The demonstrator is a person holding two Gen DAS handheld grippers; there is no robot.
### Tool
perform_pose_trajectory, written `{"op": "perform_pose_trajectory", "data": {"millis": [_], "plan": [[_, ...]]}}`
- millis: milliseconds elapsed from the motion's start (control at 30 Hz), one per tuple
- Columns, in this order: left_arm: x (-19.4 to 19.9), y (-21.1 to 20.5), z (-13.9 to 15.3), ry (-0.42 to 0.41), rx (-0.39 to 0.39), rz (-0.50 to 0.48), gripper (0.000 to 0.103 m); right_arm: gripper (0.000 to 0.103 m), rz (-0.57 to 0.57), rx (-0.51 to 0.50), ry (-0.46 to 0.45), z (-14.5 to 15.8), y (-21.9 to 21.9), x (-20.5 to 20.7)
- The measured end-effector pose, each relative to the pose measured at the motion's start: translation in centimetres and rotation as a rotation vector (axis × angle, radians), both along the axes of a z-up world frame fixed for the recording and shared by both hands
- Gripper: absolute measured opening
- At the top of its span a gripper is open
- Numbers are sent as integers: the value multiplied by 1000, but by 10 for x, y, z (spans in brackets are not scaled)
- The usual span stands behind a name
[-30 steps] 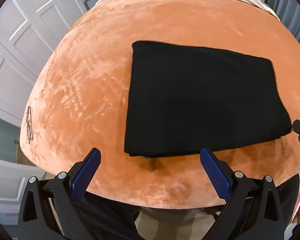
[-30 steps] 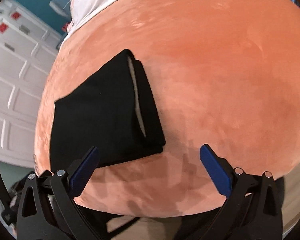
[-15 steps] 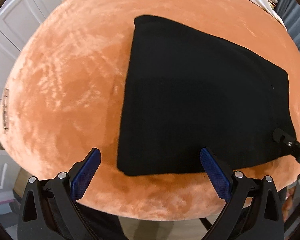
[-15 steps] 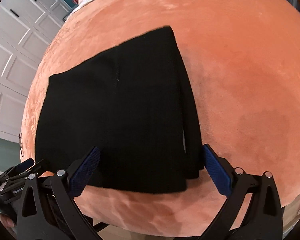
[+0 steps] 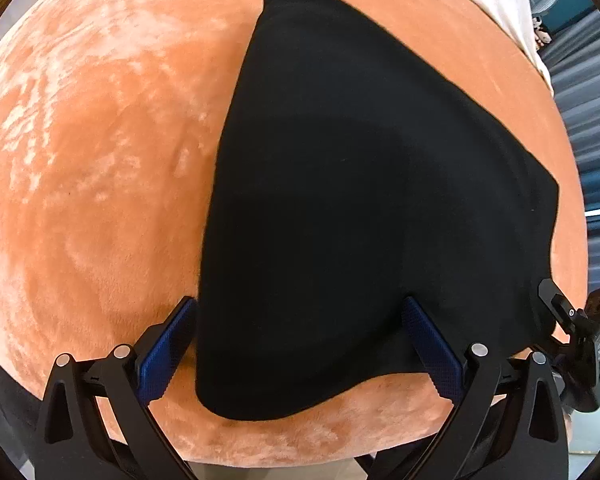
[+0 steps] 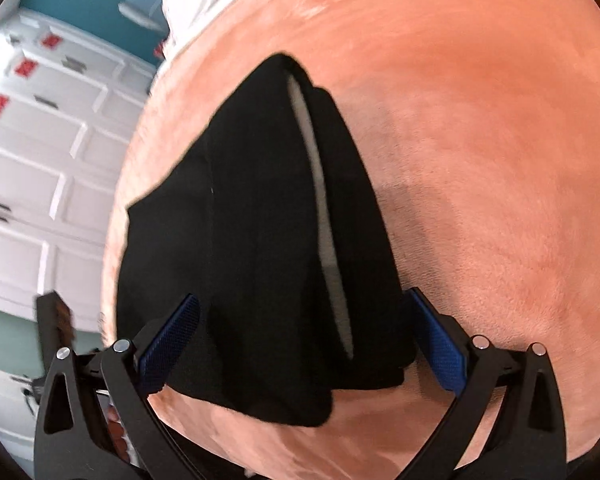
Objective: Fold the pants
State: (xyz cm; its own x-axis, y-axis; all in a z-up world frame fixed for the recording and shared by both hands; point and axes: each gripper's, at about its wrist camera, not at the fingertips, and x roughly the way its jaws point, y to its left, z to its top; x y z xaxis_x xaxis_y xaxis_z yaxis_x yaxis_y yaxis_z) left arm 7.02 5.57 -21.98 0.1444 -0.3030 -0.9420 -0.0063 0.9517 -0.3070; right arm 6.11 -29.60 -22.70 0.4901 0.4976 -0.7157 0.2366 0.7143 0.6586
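Looking through left wrist: left hand-held gripper (image 5: 300, 344) spread wide over near edge of black pants (image 5: 340, 200) on orange bed (image 5: 80, 160). Right wrist: right hand-held gripper (image 6: 302, 342) also wide apart, straddling layered waistband end. Soft, floppy fabric; pinch near corners.

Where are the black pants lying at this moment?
The folded black pants lie on the orange plush cover, near its front edge. In both wrist views their near edge sits between the open blue fingers of each gripper.
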Motion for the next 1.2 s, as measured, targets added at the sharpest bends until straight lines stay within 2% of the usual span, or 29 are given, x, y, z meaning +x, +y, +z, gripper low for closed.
{"op": "perform_pose_trajectory", "data": {"millis": [100,233,400,500,600,700,867,933,967,1033,1133,1167,1200], "plan": [[-3,-2,6,-22,-65,-15,98,98,-15,64,-24,0,-5,-3],[-3,-17,2,-23,-27,-41,98,98,-30,162,-49,-2,-9,-5],[-4,-9,-1,-16,-65,-26,98,98,-8,251,-62,-7,-18,-5],[-4,-13,1,-21,-40,-22,98,98,14,258,-63,-8,-18,-4],[-3,-19,-1,-31,-3,-2,98,98,-4,199,-55,-4,-14,-2],[-2,-19,1,-28,-10,26,98,98,-41,164,-60,-3,-5,0],[5,-18,-1,4,-38,48,98,98,-79,224,-88,-2,1,0],[13,-13,-1,11,-40,46,98,94,-58,209,-83,-2,7,0],[14,-13,-1,14,-40,44,98,88,-45,205,-73,-4,11,2],[15,-11,-1,15,-44,41,98,87,-39,205,-69,-4,11,2],[19,-12,-2,17,-54,34,98,90,-70,279,-52,-11,1,2],[18,-12,-3,16,-57,29,98,97,-80,323,-57,-14,-3,3],[17,-12,-5,16,-64,27,98,98,-82,368,-56,-16,-6,6]]}}
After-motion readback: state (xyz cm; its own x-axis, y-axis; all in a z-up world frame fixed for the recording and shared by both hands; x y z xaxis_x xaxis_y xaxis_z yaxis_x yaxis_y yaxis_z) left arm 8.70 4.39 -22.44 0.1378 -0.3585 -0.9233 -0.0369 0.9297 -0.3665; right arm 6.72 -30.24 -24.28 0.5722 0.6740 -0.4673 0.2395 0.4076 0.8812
